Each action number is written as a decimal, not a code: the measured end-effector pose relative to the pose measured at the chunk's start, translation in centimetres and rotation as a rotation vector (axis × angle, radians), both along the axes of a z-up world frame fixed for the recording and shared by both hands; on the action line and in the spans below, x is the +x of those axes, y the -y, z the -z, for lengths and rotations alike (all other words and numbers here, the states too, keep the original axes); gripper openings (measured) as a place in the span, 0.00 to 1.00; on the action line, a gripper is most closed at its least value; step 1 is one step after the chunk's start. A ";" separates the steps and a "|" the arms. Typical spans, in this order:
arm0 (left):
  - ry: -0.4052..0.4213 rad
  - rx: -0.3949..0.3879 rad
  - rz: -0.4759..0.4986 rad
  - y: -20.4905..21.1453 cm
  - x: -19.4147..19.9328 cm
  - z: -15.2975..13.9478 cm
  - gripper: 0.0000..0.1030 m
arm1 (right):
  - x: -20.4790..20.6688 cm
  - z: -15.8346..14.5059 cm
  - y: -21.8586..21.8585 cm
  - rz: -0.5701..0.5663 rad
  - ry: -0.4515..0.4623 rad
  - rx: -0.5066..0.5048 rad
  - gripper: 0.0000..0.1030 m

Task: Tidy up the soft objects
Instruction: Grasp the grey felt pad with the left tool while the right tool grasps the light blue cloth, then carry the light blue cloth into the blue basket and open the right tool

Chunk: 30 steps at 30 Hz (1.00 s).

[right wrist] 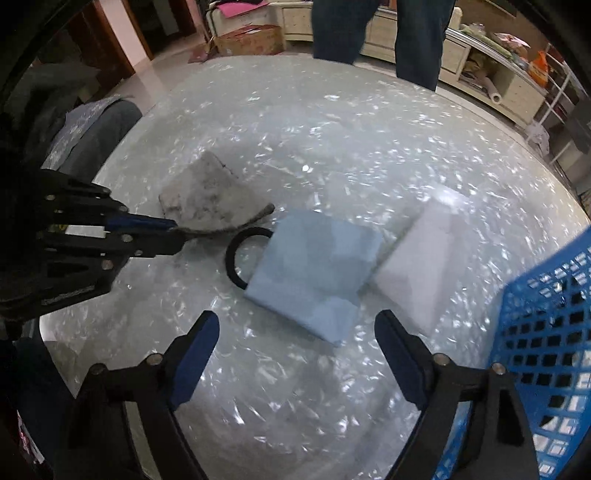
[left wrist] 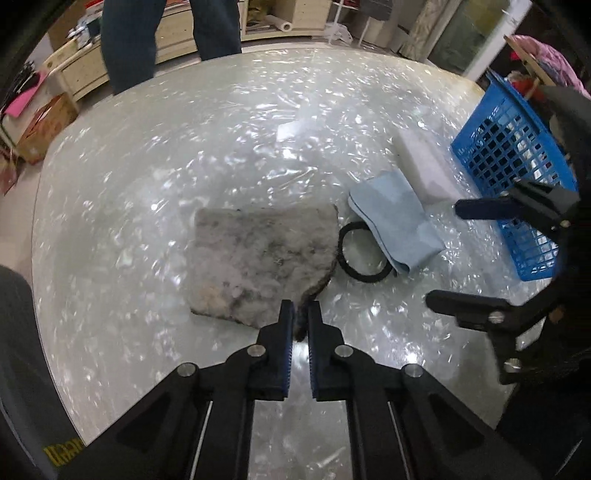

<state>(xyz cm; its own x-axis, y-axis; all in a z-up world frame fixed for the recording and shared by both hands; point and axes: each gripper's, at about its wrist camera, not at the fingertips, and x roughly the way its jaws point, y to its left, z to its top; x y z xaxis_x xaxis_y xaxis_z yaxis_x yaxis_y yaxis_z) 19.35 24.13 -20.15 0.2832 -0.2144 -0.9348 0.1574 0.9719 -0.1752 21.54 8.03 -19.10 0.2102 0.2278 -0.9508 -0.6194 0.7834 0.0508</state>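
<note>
A grey fuzzy cloth (left wrist: 258, 258) lies flat on the shiny round table (left wrist: 147, 184). My left gripper (left wrist: 301, 319) is shut on its near right corner. The same grip shows in the right wrist view, where the left gripper (right wrist: 176, 229) pinches the grey cloth (right wrist: 210, 195) at its edge. To the right lie a folded light-blue cloth (left wrist: 395, 221), a black hair band (left wrist: 364, 275) partly under it, and a white foam block (left wrist: 424, 170). My right gripper (right wrist: 297, 321) stands open just above the blue cloth's (right wrist: 314, 273) near corner, its pads not touching the cloth. It also shows as the right gripper (left wrist: 443, 253).
A blue mesh basket (right wrist: 546, 332) stands at the table's right edge, also seen as the basket (left wrist: 517, 166). A person's legs (right wrist: 369, 29) stand at the far side. A chair (right wrist: 92, 129) sits at the left edge. Cardboard boxes (left wrist: 44, 125) and low shelves lie beyond.
</note>
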 end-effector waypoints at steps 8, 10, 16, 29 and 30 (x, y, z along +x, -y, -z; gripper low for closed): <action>0.026 -0.026 -0.073 -1.7 -2.9 -1.6 0.06 | -0.2 2.2 -3.1 -0.059 -0.003 -0.062 0.51; 0.029 -0.035 -0.078 -1.7 -3.2 -1.8 0.06 | -0.1 2.8 -3.6 -0.058 0.000 -0.084 0.49; 0.037 -0.023 -0.093 -1.2 -3.2 -2.6 0.06 | -0.3 3.3 -4.4 -0.085 0.042 -0.094 0.16; 0.079 -0.066 -0.138 1.0 -5.1 -5.5 0.06 | -1.5 -1.2 -0.6 -0.080 0.029 -0.008 0.11; 0.086 -0.069 -0.139 1.4 -5.3 -5.9 0.06 | -1.8 -1.9 -0.3 -0.078 0.032 0.005 0.11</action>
<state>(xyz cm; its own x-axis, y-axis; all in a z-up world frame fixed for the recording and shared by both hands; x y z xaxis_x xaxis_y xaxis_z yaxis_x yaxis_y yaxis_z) 14.02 22.70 -14.21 0.3928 -0.2304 -0.8903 0.0394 0.9714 -0.2340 19.70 8.30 -17.20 0.2217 0.2490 -0.9428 -0.6800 0.7325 0.0336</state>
